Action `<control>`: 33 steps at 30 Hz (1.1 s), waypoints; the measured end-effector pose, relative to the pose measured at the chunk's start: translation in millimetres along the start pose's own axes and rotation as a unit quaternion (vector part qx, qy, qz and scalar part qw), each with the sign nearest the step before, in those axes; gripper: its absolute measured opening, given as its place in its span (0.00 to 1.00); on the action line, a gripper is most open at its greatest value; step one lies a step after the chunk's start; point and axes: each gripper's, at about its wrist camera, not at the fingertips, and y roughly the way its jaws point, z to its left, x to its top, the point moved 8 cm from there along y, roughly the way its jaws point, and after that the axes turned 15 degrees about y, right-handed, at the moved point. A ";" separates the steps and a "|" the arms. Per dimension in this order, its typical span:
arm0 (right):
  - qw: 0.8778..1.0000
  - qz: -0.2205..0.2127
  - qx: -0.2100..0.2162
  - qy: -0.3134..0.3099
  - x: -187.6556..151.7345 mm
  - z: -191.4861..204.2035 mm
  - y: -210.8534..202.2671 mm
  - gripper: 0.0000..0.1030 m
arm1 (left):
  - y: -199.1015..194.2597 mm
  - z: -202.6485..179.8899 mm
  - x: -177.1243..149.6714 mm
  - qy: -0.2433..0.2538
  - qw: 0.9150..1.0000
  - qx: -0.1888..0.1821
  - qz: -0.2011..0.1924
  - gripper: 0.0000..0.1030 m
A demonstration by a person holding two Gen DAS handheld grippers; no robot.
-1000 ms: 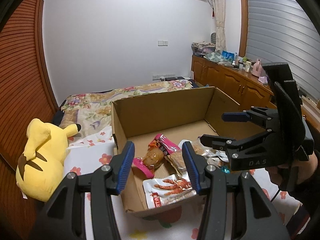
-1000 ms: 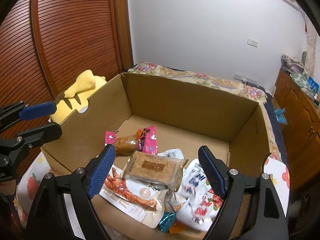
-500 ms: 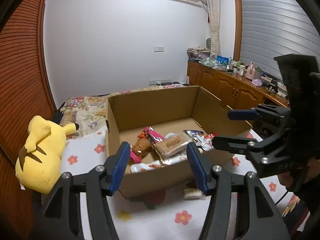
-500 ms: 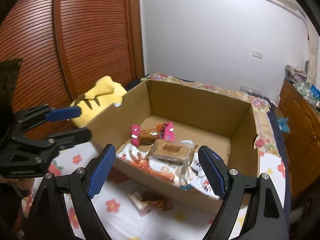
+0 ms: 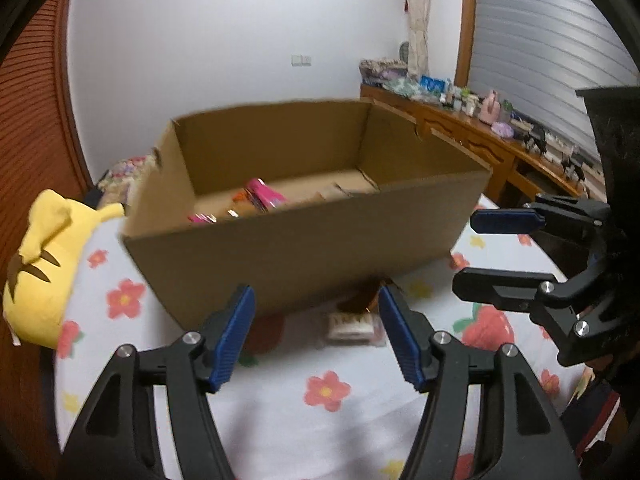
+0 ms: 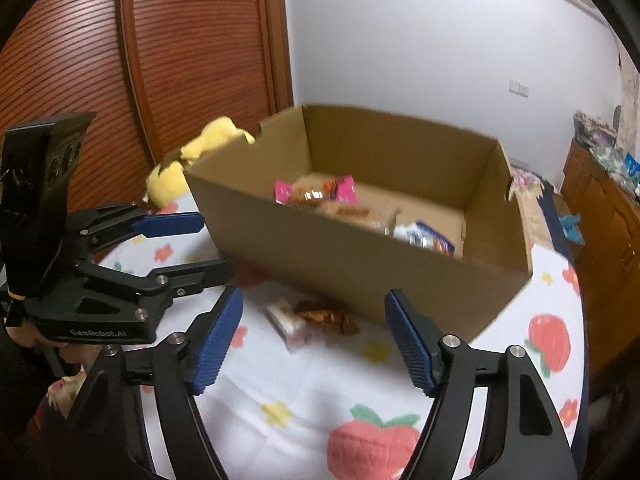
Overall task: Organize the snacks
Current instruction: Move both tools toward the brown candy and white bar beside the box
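An open cardboard box (image 5: 304, 240) (image 6: 360, 264) stands on the flowered sheet and holds several snack packets, among them a pink one (image 5: 264, 196) (image 6: 346, 188). One clear packet with brown snacks (image 5: 354, 322) (image 6: 310, 318) lies on the sheet just in front of the box. My left gripper (image 5: 316, 336) is open and empty, low over the sheet, with that packet ahead between its fingers. My right gripper (image 6: 314, 340) is open and empty, also just short of the packet. Each gripper shows in the other's view, the right in the left wrist view (image 5: 504, 252) and the left in the right wrist view (image 6: 188, 248).
A yellow plush toy (image 5: 44, 264) (image 6: 192, 156) lies left of the box. A wooden slatted wardrobe (image 6: 160, 60) stands at the left. A wooden sideboard (image 5: 480, 148) with small items runs along the right wall. The sheet (image 6: 320, 392) has flower and strawberry prints.
Both grippers have pulled back from above the box and dropped low in front of it. The packet on the sheet has come into view. Both stay open.
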 end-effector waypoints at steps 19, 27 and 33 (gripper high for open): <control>0.999 0.024 0.000 0.032 -14.7 -29.8 11.9 0.63 | 85.2 -41.3 -23.6 0.011 0.995 -0.036 0.093 0.63; 0.999 0.039 0.005 0.034 -14.0 -28.0 21.3 0.63 | 80.7 -42.8 -26.8 0.012 0.996 -0.039 0.085 0.47; 0.999 0.045 -0.002 0.028 -14.9 -26.4 29.7 0.63 | 64.2 -39.1 -39.1 0.001 0.995 -0.040 0.087 0.45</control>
